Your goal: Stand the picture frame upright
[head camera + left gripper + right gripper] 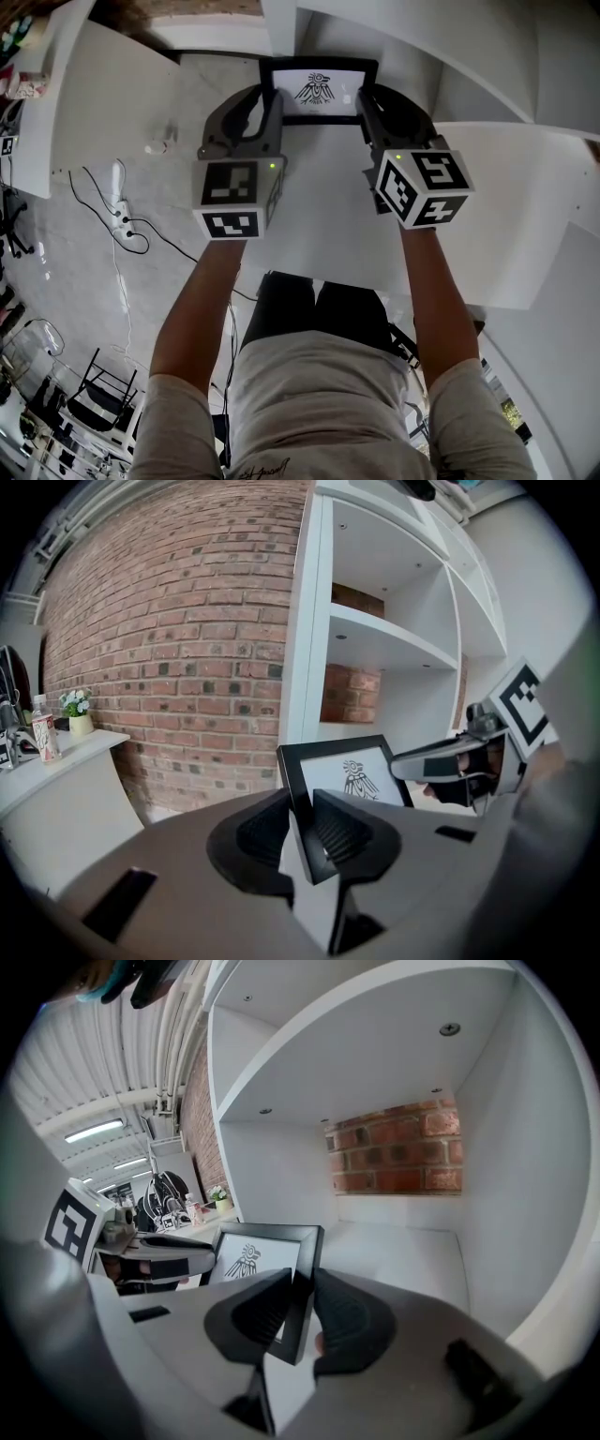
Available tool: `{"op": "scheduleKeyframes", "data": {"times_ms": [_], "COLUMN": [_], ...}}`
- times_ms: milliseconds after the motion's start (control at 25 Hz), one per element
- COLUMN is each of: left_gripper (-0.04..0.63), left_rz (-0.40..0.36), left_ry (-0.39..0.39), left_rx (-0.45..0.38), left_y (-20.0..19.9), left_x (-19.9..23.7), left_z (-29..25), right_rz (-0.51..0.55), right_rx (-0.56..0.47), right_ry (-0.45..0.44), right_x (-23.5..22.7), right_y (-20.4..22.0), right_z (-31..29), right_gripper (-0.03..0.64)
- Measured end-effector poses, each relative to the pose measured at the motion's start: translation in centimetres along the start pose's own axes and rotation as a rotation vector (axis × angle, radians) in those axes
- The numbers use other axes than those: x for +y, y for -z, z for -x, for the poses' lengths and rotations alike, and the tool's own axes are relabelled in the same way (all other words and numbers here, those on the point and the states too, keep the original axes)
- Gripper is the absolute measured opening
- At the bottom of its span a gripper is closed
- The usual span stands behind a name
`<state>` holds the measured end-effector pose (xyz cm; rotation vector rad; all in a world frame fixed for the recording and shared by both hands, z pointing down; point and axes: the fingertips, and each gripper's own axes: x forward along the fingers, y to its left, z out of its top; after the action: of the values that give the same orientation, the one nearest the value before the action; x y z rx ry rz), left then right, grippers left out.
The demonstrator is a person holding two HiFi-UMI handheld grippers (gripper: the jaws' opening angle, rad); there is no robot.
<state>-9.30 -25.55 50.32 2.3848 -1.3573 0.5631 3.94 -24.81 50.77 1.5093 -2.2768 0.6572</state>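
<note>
White shelf (403,1241) by brick wall (169,649). Black picture frame (319,91) looks near upright; L gripper (270,101) & R gripper (367,101) fingers pinch its side edges. Prob. only release left.

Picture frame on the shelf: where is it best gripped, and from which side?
On the picture frame, take the thin black side rails, one per gripper, from the front: both are exposed and fit between jaws. The left gripper and right gripper clamp them so.

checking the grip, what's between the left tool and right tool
The picture frame, one side edge clamped in the left tool, the other in the right tool; the head view shows it.
</note>
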Motion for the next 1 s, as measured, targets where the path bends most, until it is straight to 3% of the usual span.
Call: {"op": "scheduleKeyframes", "data": {"times_ms": [520, 1000], "left_gripper": [0.077, 0.074], "left_rz": [0.026, 0.027], "left_ry": [-0.061, -0.062], "left_rx": [0.025, 0.032], "left_y": [0.6, 0.9], "left_x": [0.7, 0.7], "left_z": [-1.5, -2.2], "right_rz": [-0.001, -0.004], "right_rx": [0.017, 0.014], "right_ry": [0.029, 0.042], "right_x": [-0.7, -1.1], "right_y": [1.0, 1.1], "right_z": [-1.1, -1.3], "right_gripper": [0.074, 0.071]}}
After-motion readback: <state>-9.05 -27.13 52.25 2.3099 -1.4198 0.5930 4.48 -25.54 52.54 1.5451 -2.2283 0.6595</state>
